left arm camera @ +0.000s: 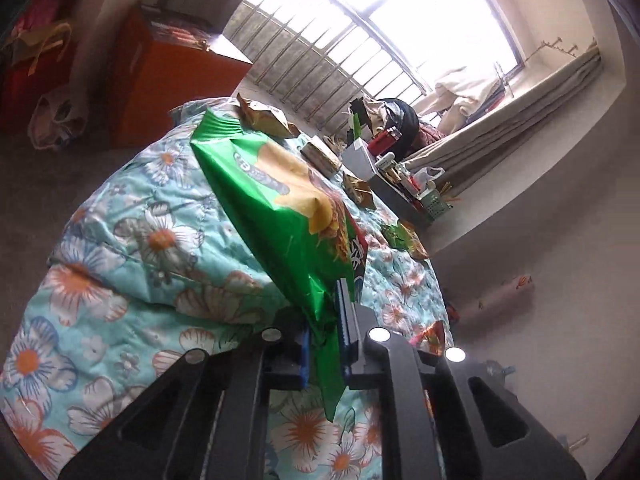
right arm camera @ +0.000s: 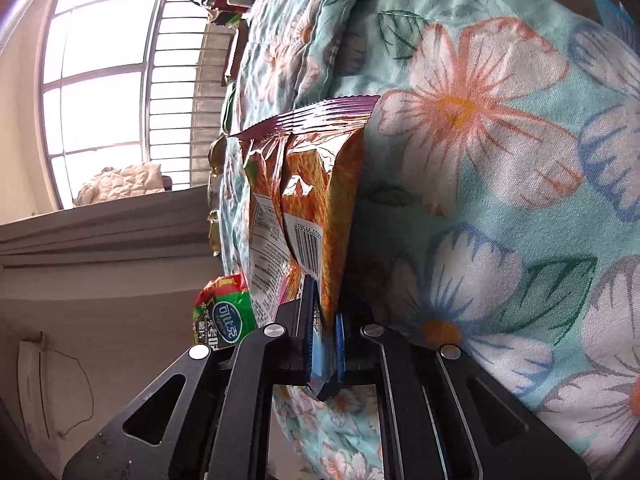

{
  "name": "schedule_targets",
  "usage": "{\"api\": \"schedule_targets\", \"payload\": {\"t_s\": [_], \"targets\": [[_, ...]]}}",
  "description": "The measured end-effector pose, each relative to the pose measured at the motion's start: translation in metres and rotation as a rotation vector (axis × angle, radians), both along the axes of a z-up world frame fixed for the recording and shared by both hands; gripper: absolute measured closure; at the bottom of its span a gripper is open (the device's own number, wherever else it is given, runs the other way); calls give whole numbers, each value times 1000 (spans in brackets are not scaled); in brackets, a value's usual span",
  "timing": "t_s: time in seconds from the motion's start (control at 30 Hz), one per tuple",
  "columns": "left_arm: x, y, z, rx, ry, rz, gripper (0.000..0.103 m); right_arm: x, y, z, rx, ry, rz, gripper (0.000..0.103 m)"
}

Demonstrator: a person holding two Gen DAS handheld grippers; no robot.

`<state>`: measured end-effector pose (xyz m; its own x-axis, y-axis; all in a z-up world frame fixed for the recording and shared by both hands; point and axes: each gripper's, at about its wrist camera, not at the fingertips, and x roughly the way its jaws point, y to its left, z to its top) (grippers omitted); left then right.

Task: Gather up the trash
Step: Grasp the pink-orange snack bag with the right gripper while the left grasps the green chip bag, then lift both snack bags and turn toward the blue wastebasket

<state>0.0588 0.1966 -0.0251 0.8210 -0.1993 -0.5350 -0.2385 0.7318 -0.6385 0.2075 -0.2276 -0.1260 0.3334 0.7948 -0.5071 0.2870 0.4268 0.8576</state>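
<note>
Left gripper (left arm camera: 326,344) clamping green snack bag (left arm camera: 276,208) by bottom edge, bag standing above floral quilt (left arm camera: 132,248). Right gripper (right arm camera: 324,344) pinching orange snack bag (right arm camera: 316,184) against quilt. More wrappers (left arm camera: 266,118) lying further along bed; cluttered shelf (left arm camera: 400,184) beyond.

You get hard daylight from the barred, blown-out white window (left arm camera: 384,12) in both views, glare glinting off the crinkled green foil snack bag (left arm camera: 272,216), while fisheye bending and dark vignetting swallow the corners.
</note>
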Motion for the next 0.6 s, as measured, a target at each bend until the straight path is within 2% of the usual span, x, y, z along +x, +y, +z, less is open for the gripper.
{"api": "schedule_targets", "payload": {"t_s": [0.13, 0.27, 0.33, 0.43, 0.6], "targets": [[-2, -12, 43, 138, 15, -135, 95, 4, -2, 13, -11, -37, 56, 100], [0, -26, 73, 198, 55, -291, 95, 6, -5, 20, -14, -64, 78, 100], [0, -34, 82, 245, 50, -318, 95, 5, -7, 23, -8, -82, 78, 100], [5, -45, 76, 326, 75, -309, 95, 4, -10, 22, -7, -92, 71, 97], [25, -47, 50, 256, 97, -301, 93, 2, -13, 20, -1, -99, 66, 95]]}}
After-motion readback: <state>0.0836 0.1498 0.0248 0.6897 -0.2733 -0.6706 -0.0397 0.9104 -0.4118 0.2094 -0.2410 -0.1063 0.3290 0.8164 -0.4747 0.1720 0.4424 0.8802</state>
